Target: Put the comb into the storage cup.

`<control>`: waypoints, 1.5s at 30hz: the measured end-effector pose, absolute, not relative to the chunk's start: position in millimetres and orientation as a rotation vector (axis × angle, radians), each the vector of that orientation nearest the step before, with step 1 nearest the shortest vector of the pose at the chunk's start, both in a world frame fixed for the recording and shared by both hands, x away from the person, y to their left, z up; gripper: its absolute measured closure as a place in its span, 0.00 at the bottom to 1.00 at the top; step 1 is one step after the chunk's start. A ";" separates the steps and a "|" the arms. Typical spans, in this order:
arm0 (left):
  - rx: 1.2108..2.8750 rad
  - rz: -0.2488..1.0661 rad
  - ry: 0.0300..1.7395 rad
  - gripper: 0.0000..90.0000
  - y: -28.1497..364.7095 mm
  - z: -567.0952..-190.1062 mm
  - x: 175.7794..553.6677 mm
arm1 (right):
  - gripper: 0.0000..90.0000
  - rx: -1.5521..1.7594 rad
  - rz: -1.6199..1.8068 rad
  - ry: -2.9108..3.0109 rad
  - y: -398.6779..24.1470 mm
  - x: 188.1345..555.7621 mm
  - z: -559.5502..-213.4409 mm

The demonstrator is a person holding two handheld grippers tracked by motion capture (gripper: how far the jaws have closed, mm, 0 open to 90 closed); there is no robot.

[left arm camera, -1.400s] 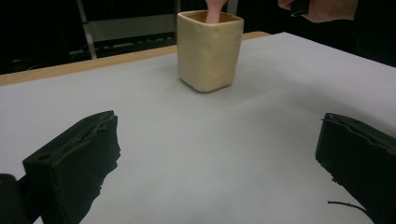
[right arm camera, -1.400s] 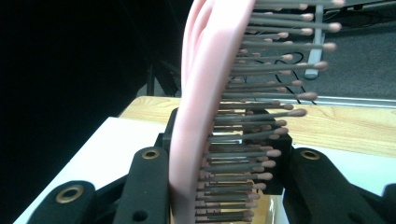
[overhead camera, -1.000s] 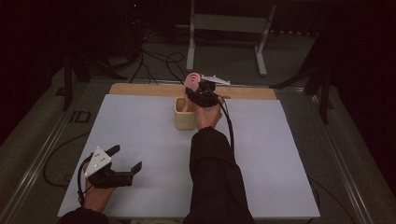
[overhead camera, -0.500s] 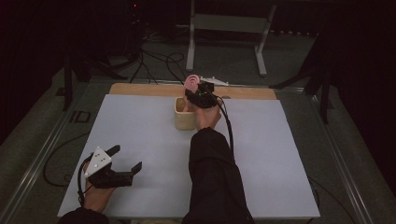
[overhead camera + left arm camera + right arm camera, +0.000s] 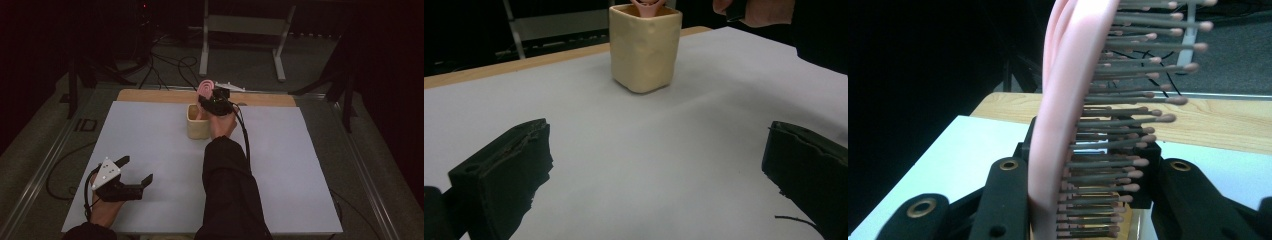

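hairbrush held over cup: little change in the last second

right tongs (image 5: 210, 100) remain clenched on the pink hairbrush (image 5: 1068, 115), upright at the mouth of the cream cup (image 5: 198, 121), far centre of the worktop (image 5: 300, 170). position is nearly unchanged; insertion or extraction cannot be told. left tongs (image 5: 131, 171) remain released, idle at near left.
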State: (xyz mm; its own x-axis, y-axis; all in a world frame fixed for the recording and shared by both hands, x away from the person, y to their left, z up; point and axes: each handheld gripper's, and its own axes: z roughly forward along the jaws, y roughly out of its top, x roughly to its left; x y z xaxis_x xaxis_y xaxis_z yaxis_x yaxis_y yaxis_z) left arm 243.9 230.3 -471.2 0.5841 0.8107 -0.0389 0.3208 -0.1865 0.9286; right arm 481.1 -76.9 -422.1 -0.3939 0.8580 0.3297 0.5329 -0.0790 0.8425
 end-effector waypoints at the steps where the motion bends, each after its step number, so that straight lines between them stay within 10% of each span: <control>1: 1.765 0.583 0.933 0.00 230.3 -471.3 243.9 | 0.70 1.507 1.462 1.886 -76.9 481.2 -422.2; 26: 1.780 0.579 0.940 0.00 229.7 -472.6 244.6 | 0.68 1.532 1.447 1.878 -80.1 486.7 -426.7; 45: 1.791 0.583 0.943 0.00 228.8 -473.4 242.7 | 0.42 1.537 1.424 1.913 -82.9 485.8 -426.5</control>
State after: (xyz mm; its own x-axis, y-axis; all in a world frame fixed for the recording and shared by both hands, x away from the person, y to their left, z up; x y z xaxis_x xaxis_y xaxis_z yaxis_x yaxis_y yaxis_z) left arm 242.7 228.8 -473.4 0.5819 0.8128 -0.0295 0.3368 -0.2077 0.9184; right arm 485.8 -82.9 -426.5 -0.3810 0.8639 0.3294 0.5633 -0.0656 0.8237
